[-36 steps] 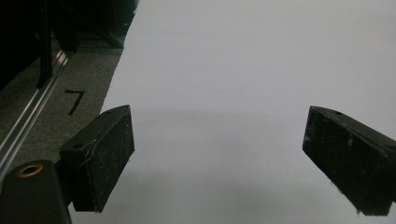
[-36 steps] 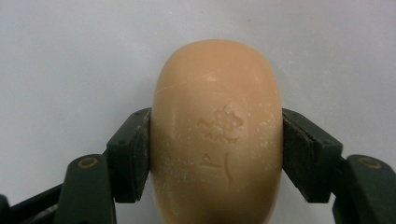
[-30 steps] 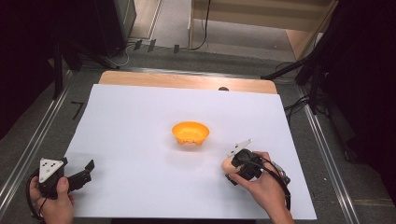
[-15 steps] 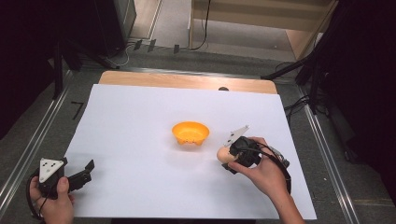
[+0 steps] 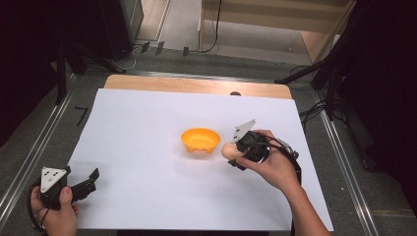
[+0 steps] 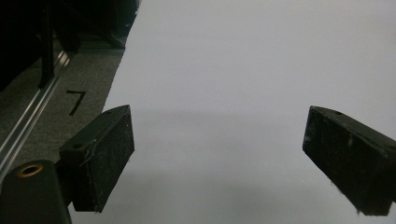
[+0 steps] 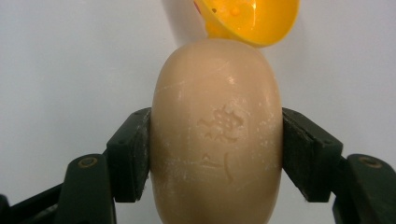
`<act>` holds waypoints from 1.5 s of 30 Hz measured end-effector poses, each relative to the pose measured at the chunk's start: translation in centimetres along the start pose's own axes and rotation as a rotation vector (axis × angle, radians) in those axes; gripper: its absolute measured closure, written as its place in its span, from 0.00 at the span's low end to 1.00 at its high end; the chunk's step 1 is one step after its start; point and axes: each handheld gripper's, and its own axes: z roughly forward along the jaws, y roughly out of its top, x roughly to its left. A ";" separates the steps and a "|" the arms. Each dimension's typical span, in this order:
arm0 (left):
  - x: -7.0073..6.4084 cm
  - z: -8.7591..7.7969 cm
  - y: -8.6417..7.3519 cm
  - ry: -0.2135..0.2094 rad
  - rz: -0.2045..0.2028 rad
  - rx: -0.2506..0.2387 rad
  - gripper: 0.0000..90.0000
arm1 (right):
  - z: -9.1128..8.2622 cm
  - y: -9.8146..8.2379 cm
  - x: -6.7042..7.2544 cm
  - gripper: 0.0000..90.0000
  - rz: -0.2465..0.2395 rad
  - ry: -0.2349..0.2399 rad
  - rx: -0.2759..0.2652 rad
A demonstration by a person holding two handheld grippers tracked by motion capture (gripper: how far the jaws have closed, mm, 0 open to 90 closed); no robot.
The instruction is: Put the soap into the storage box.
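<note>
One bar of soap (image 5: 229,151), tan and oval, is clamped between the jaws of the right hand-held gripper (image 5: 235,153). In the right gripper view both black pads press flat on the soap's (image 7: 217,130) two long sides, and a stamped mark shows on its upper face. The bar is clear of the white sheet (image 5: 147,123), carried just beside the bowl.

One orange bowl (image 5: 200,140) stands upright near the centre of the sheet. Taking the bowl as the dial's centre in the high view, the soap lies at about 4 o'clock, just off the rim; whether the two touch cannot be told. In the right gripper view the bowl's rim (image 7: 252,18) shows at 12 o'clock above the bar.

Two hand-held grippers are counted, one in each of the person's hands. The right hand (image 5: 273,167) comes in from 5 o'clock of the sheet. The left hand-held gripper (image 5: 91,178) rests at about 8 o'clock of the sheet, well apart from bowl and soap, held by the left hand (image 5: 56,211). The left gripper view shows its jaws standing wide with nothing between them, bare white sheet beyond.

One sheet covers one wooden worktop (image 5: 196,84), whose bare edge shows at 12 o'clock. One grey three-cornered plate sits on each gripper, two in all.
</note>
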 end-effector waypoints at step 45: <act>-0.1 0.0 0.0 -0.003 0.004 -0.004 0.11 | 2.8 8.7 -2.2 0.37 -0.220 0.098 -0.026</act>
